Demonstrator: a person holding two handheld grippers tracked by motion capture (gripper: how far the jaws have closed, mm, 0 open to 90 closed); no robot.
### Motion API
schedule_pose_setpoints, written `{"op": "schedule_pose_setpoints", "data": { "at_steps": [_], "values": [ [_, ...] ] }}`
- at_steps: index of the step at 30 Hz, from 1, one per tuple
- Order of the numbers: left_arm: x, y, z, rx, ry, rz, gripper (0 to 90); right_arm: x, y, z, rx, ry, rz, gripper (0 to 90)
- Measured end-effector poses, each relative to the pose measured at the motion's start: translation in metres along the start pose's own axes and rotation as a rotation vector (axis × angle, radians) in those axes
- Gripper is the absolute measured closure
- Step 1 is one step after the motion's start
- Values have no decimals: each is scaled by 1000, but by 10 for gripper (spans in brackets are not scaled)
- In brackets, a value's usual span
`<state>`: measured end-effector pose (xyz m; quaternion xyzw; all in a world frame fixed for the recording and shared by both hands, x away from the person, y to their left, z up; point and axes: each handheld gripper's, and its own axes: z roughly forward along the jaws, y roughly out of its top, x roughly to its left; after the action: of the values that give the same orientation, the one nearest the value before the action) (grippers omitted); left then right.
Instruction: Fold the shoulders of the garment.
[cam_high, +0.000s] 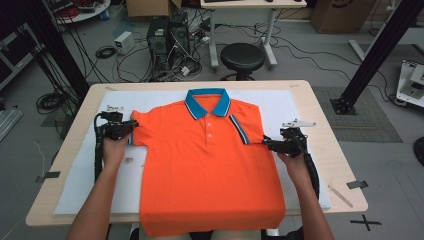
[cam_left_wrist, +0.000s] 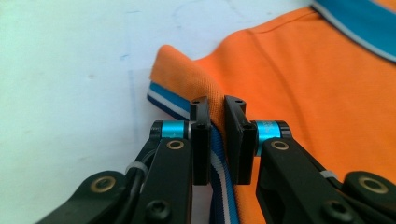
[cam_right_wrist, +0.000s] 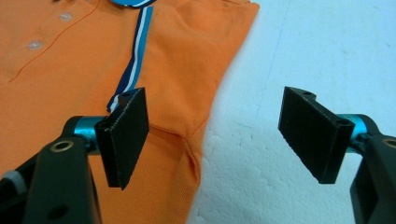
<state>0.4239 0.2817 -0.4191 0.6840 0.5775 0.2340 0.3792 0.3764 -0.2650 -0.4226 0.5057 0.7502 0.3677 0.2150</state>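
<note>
Our left gripper (cam_left_wrist: 217, 140) has its jaws pinched on the striped sleeve hem of the orange polo shirt (cam_high: 210, 170) lying flat on the bench (cam_high: 325, 165); the right gripper (cam_right_wrist: 224, 140) gapes wide beside the other sleeve. We judge a one-sided pull would skew the shirt.

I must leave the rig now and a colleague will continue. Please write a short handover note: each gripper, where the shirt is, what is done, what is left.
Left gripper: shut on the striped cuff of the polo shirt's sleeve, which is folded in over the body.
Right gripper: open, empty, jaws wide at the shirt's other side edge, where that sleeve already lies folded in.
Shirt: flat, face up on the white mat, hem hanging over the near table edge.
Done: both sleeves in.
Left: probably release the left cuff and fold the body.
</note>
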Motion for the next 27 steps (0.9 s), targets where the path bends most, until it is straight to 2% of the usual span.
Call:
{"op": "schedule_pose_setpoints", "data": {
  "at_steps": [3, 6, 7, 14, 17, 19, 22, 24, 27],
  "values": [
    [-12, 8, -5, -28, -56, 2, 812, -1, -3, 0, -4, 4, 7, 249],
    [-26, 13, -4, -33, -94, 25, 811, 0, -6, 0, -7, 7, 16, 249],
    [-32, 14, -1, -12, -102, 39, 811, -1, -7, 0, -9, 11, 17, 249],
    [-59, 17, 10, 21, -154, 96, 808, -2, -11, 0, -21, 18, 38, 248],
    [-73, 17, 16, 53, -190, 137, 806, -3, -11, -2, -27, 18, 40, 248],
    [-79, 17, 19, 68, -205, 145, 798, -4, -12, -2, -31, 16, 42, 248],
    [-84, 21, 20, 63, -220, 139, 622, -5, -12, -4, -35, 14, 42, 248],
    [-85, 25, 17, 20, -216, 139, 530, -6, -12, -4, -38, 12, 43, 248],
    [-82, 30, 14, -29, -195, 118, 521, -6, -12, -5, -43, 14, 42, 248]
  ]
}}
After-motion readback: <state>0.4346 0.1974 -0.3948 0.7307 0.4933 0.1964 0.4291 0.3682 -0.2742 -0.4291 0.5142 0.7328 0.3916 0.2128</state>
